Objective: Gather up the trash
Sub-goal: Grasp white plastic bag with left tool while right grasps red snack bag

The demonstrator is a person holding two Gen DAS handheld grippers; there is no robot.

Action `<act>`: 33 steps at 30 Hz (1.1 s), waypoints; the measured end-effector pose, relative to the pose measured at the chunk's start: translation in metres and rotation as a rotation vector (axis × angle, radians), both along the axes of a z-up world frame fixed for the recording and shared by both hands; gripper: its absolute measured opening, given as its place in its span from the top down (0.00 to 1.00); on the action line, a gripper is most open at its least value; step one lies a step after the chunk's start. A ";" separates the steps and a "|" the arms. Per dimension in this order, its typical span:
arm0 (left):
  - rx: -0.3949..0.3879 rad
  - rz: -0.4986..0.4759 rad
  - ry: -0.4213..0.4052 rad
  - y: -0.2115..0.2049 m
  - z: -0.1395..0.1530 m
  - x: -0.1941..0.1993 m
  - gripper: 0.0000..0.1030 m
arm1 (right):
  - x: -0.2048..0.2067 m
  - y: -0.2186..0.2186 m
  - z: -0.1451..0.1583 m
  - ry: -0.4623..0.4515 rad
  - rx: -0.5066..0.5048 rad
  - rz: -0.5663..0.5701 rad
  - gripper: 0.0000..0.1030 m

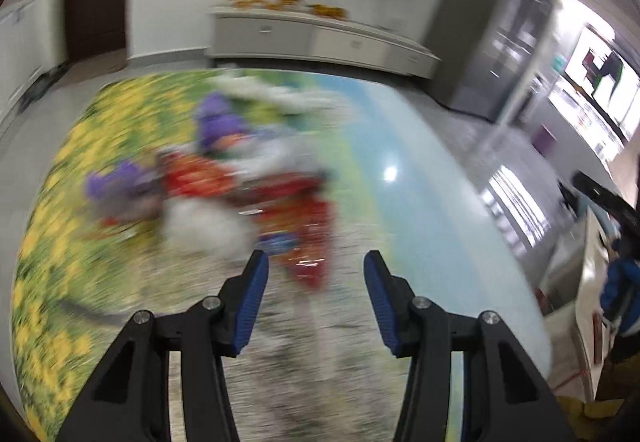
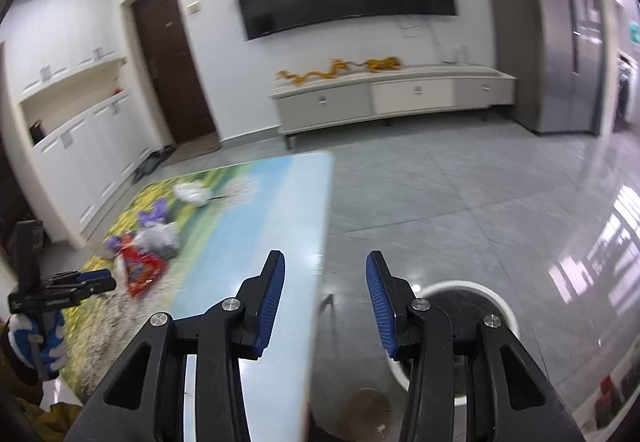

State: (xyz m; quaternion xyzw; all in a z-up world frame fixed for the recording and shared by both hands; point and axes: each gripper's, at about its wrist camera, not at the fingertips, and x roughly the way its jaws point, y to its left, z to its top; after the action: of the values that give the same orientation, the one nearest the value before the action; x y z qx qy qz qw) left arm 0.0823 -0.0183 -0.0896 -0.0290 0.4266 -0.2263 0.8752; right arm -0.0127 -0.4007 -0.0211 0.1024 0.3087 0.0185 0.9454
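Left gripper [image 1: 316,266] jaws apart and empty, blurred heap of red, purple and white crumpled wrappers [image 1: 240,186] at its 11 o'clock on the meadow-print table [image 1: 420,202], right gripper [image 2: 325,270] jaws apart and empty, round white-rimmed bin [image 2: 464,292] on the floor at its 4 o'clock

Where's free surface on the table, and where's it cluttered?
Free: the blue strip of the table along its right edge, beside the white bin on the floor, and the near grey stretch ahead of the left gripper. Crowded: the wrapper pile toward the left, with a white bag farther back.
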 end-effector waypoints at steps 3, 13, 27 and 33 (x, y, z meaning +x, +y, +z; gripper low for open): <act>-0.012 0.063 0.014 0.025 -0.006 0.011 0.54 | 0.016 0.029 -0.001 0.012 0.008 0.092 0.56; 0.074 0.111 -0.008 0.018 -0.020 0.053 0.54 | 0.057 0.103 -0.023 0.107 -0.018 0.278 0.56; -0.050 0.115 0.034 0.036 -0.046 0.051 0.91 | 0.106 0.192 -0.039 0.198 -0.027 0.506 0.55; -0.118 0.119 0.030 0.052 -0.046 0.037 0.91 | 0.122 0.243 -0.050 0.221 -0.056 0.624 0.50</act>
State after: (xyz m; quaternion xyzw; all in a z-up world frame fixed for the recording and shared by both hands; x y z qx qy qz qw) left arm 0.1190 0.0336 -0.1353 -0.1091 0.4231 -0.1983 0.8774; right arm 0.1091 -0.1575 -0.0713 -0.0218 0.4264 0.2875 0.8574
